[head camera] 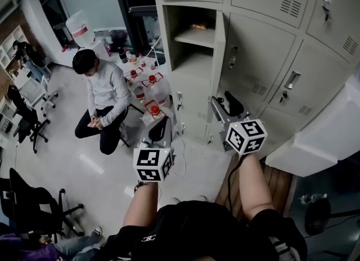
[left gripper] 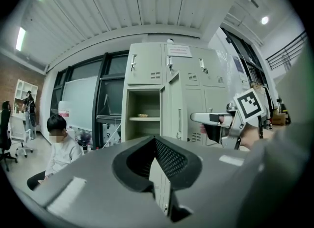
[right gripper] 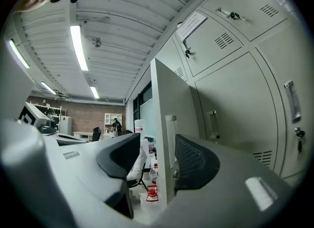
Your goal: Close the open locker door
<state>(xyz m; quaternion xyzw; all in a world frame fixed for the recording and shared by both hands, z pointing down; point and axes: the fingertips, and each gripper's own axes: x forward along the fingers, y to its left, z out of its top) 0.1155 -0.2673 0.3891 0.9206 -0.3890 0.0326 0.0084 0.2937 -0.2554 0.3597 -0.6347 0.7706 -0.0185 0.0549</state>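
The open locker door [head camera: 218,57] stands out edge-on from the grey locker bank [head camera: 270,40]; behind it lies the open compartment [head camera: 191,49] with a shelf. My right gripper [head camera: 225,103] is held low in front of that door and is open. In the right gripper view the door's free edge [right gripper: 164,138] stands between its spread jaws [right gripper: 157,158], close to the right pad [right gripper: 194,160]. My left gripper [head camera: 159,129] hangs further left, away from the lockers, and looks shut with nothing in it. The left gripper view shows the door [left gripper: 172,104] ahead beyond its jaws [left gripper: 156,146].
A person [head camera: 104,94] sits on a stool left of the lockers. Water bottles with red caps [head camera: 149,85] stand on the floor beside the locker's base. Office chairs [head camera: 28,122] are at the far left, and a large white box [head camera: 332,136] is at the right.
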